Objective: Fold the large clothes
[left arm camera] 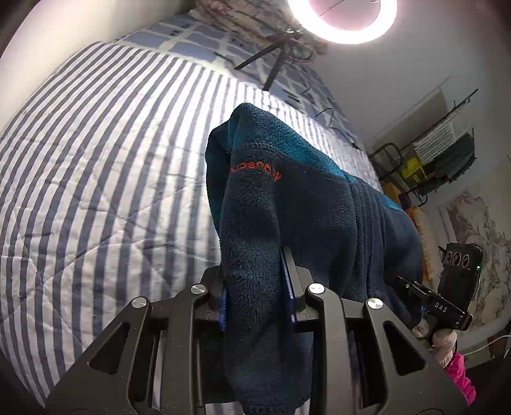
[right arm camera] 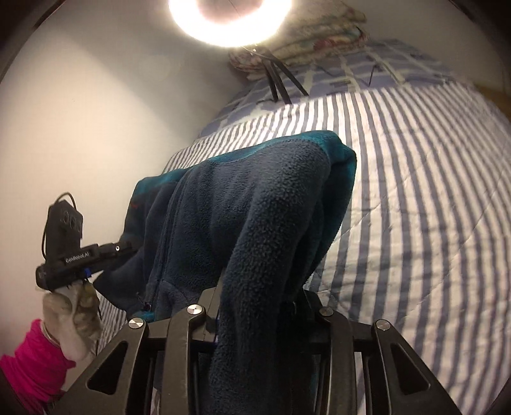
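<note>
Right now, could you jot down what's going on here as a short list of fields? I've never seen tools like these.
Setting: striped quilt on a bed, ring light on a tripod at the far end
Garment: dark blue fleece jacket with teal panels, lifted and draped between both tools
Left gripper: closed on a bunch of fleece
Right gripper: closed on another bunch of fleece
Person: pale gloved hand, pink sleeve
Folding: jacket hangs bunched, no neat fold visible yet
</note>
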